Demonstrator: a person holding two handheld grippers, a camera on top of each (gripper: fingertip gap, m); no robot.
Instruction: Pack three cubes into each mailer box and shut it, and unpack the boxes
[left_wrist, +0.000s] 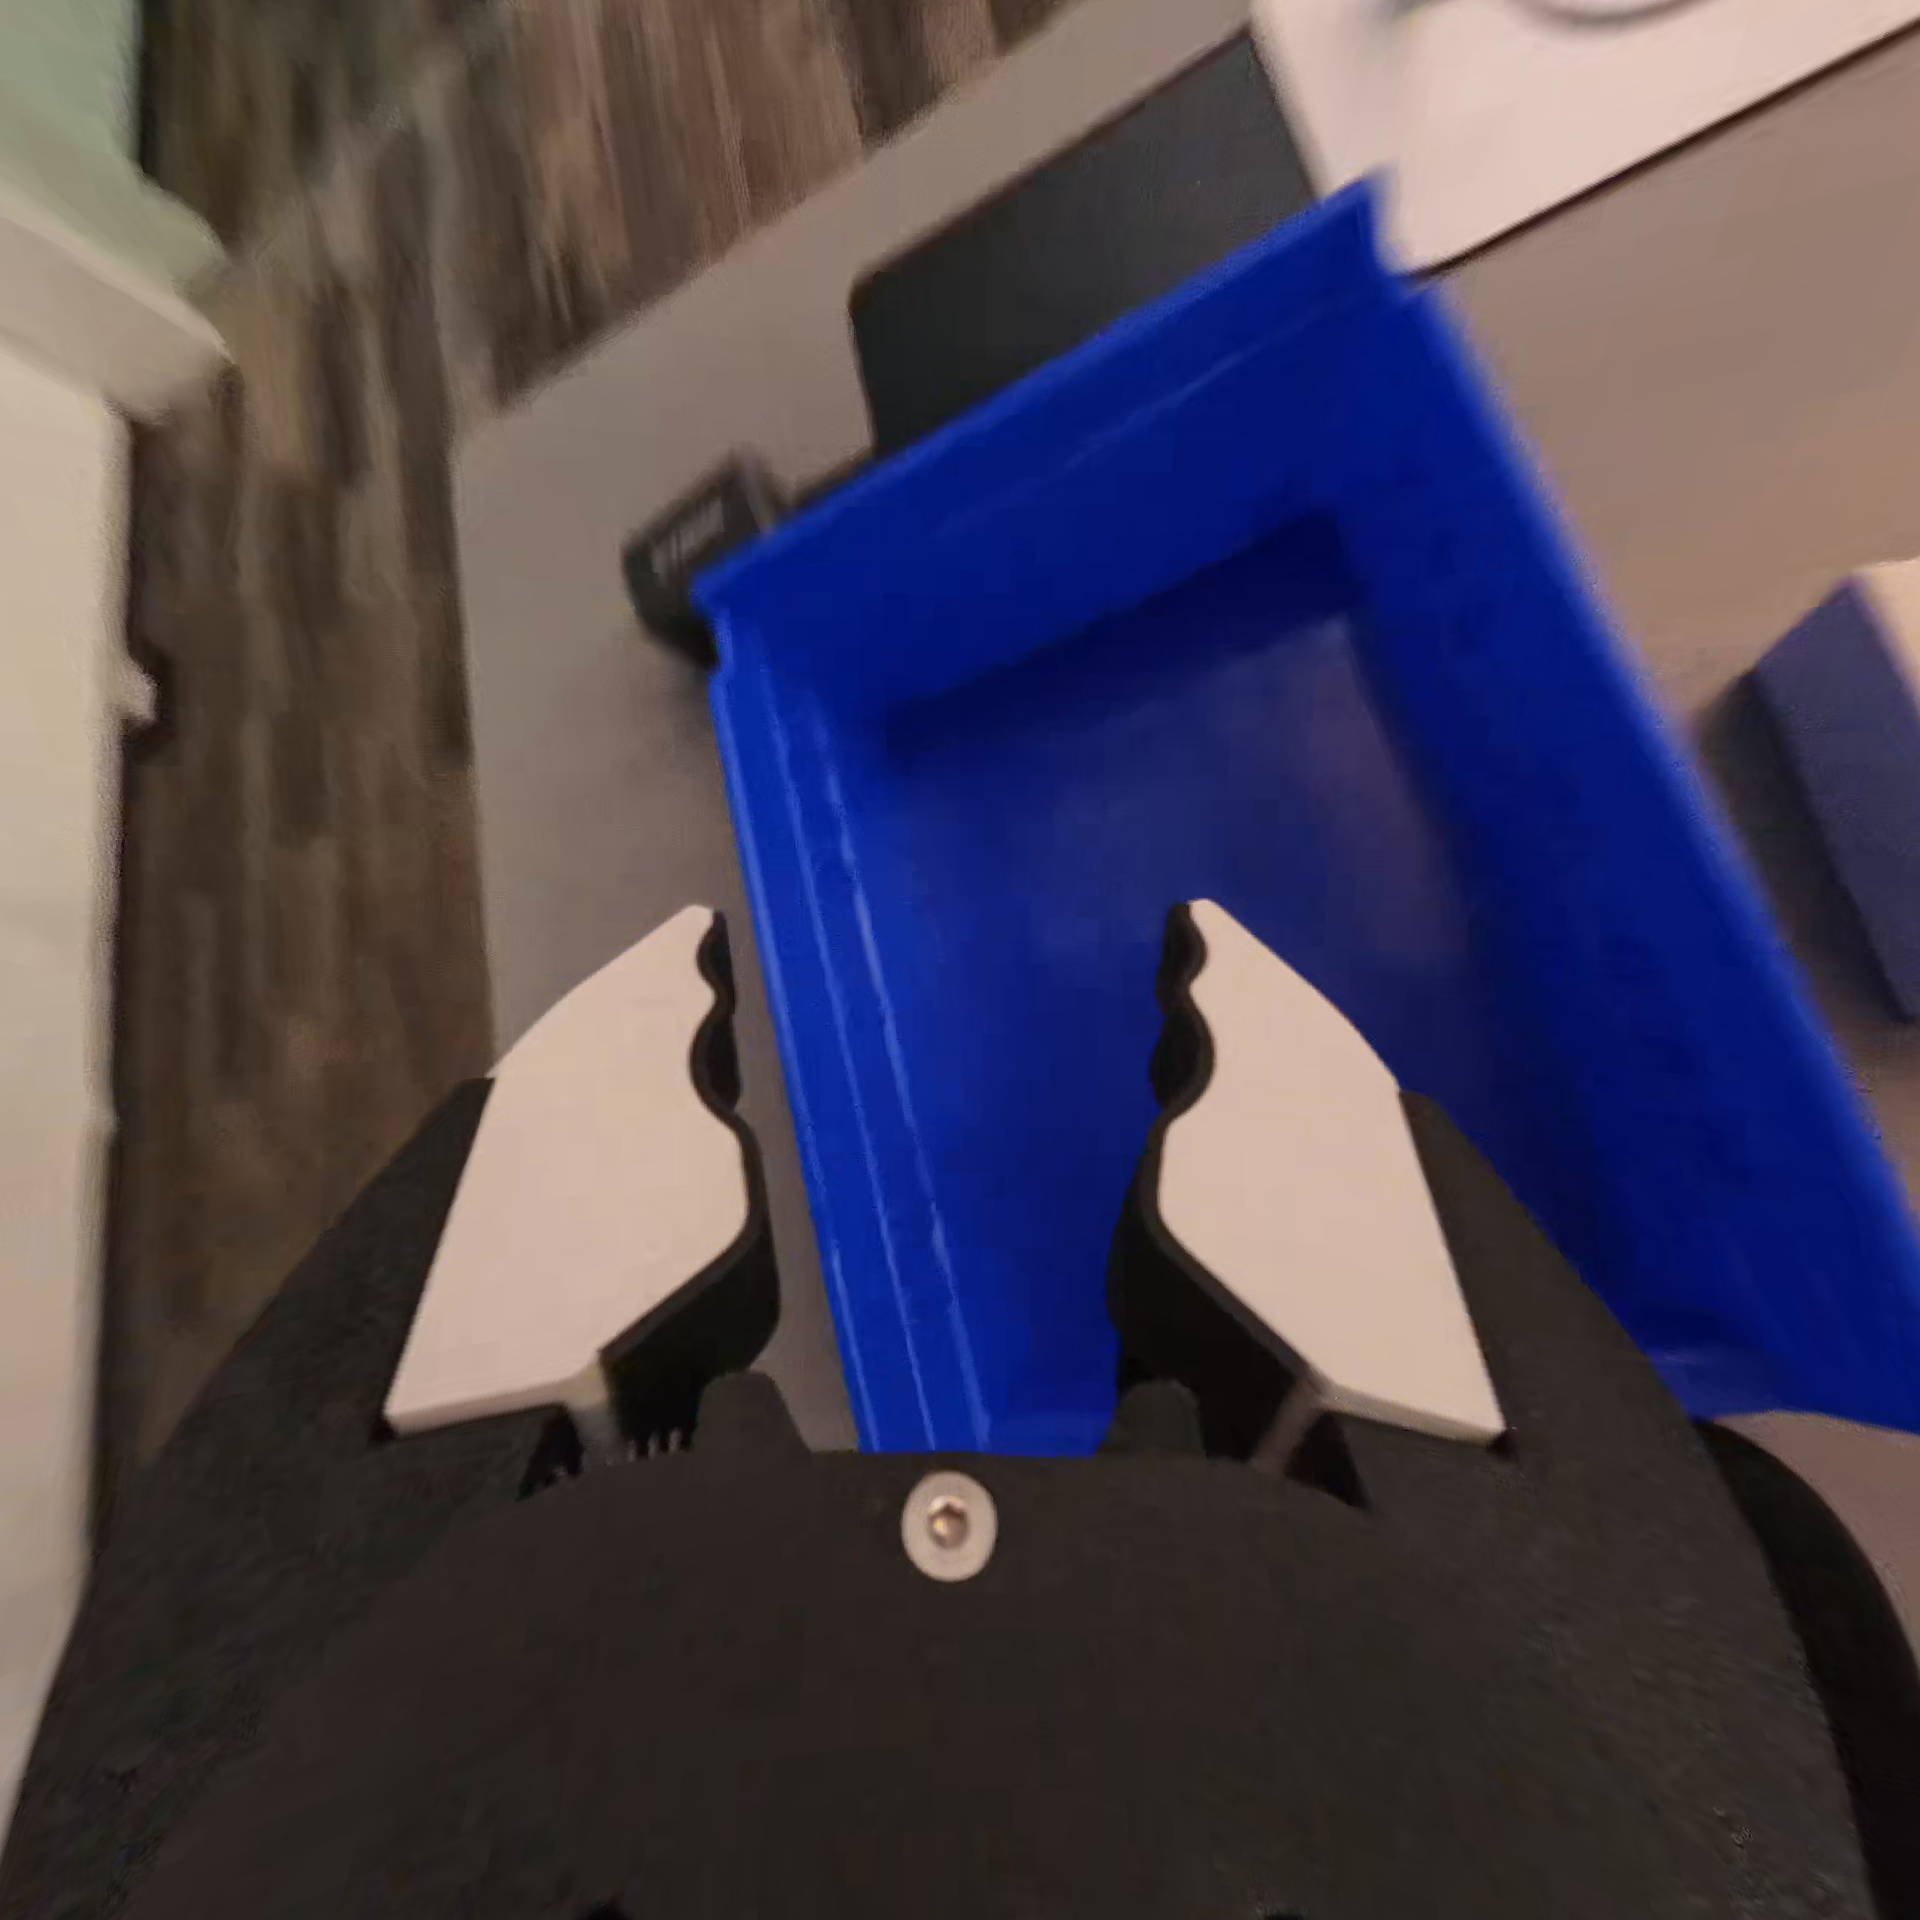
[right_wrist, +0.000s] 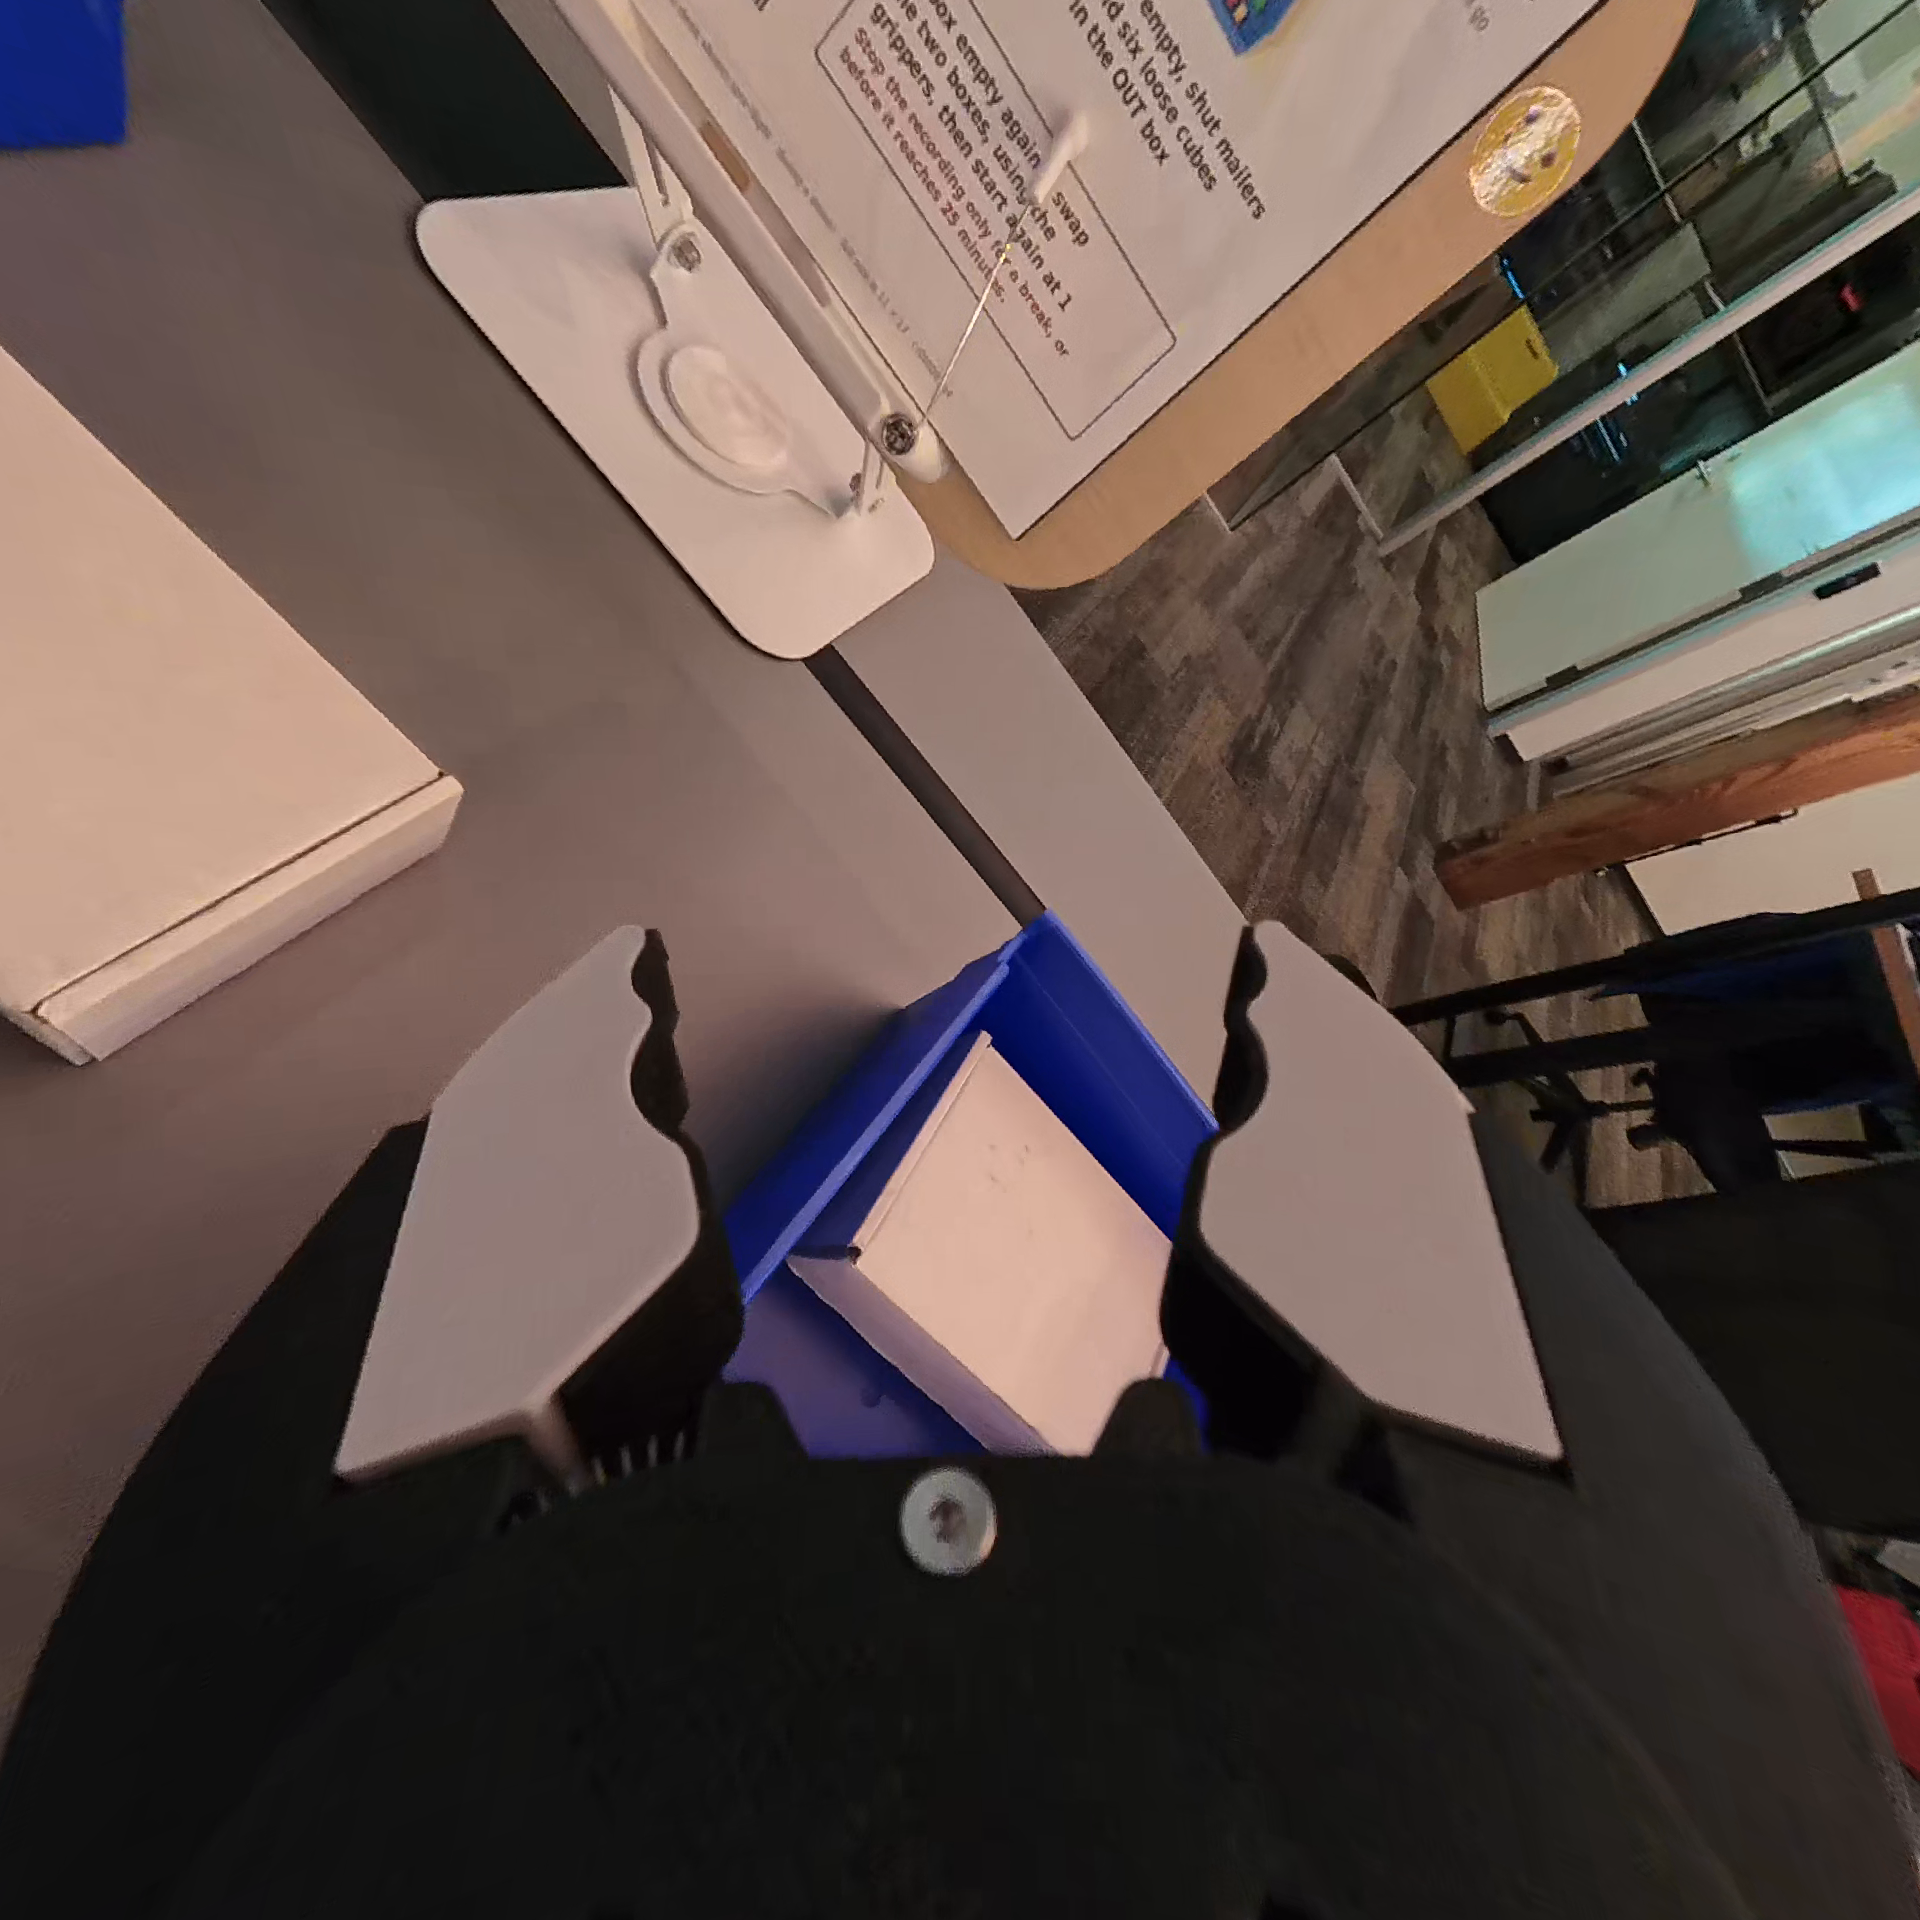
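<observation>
- Grey table carries a closed white mailer box at the left.
- Blue bin looks empty; left gripper jaws apart over its wall.
- Second blue bin holds a white mailer; right gripper spread above it.

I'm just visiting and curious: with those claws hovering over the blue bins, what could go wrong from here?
1. The left gripper has its open fingers astride one wall of the empty blue bin; the view is blurred, so it could knock the bin.
2. The right gripper hangs open above a shut white mailer box in another blue bin near the table edge; a nudge might push it off.
</observation>
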